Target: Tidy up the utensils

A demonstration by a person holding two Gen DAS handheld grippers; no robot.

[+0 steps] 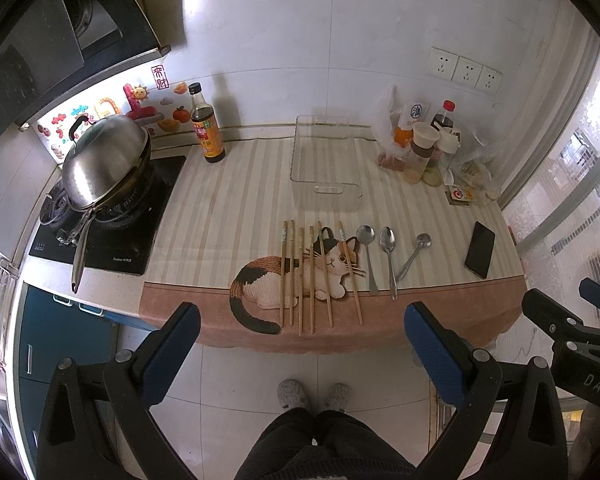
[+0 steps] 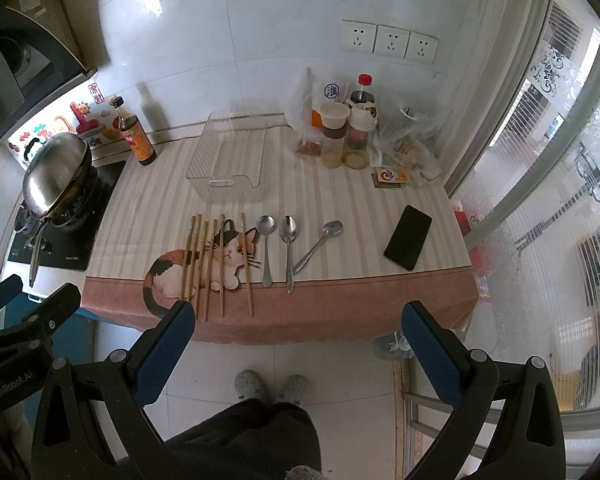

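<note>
A clear bin [image 1: 326, 168] at frame centre holds nothing; chopsticks [image 1: 312, 276] and spoons [image 1: 388, 258] lie below it. Both grippers' jaws gape wide.

Left gripper [image 1: 302, 342] and right gripper [image 2: 298, 340] both gape wide (nothing between the pads), fingers pointing toward 12 o'clock.

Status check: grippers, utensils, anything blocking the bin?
Left gripper and right gripper open, empty, short of the counter. Six wooden chopsticks and three metal spoons lie on the cloth. Clear plastic bin empty, path unobstructed.
</note>
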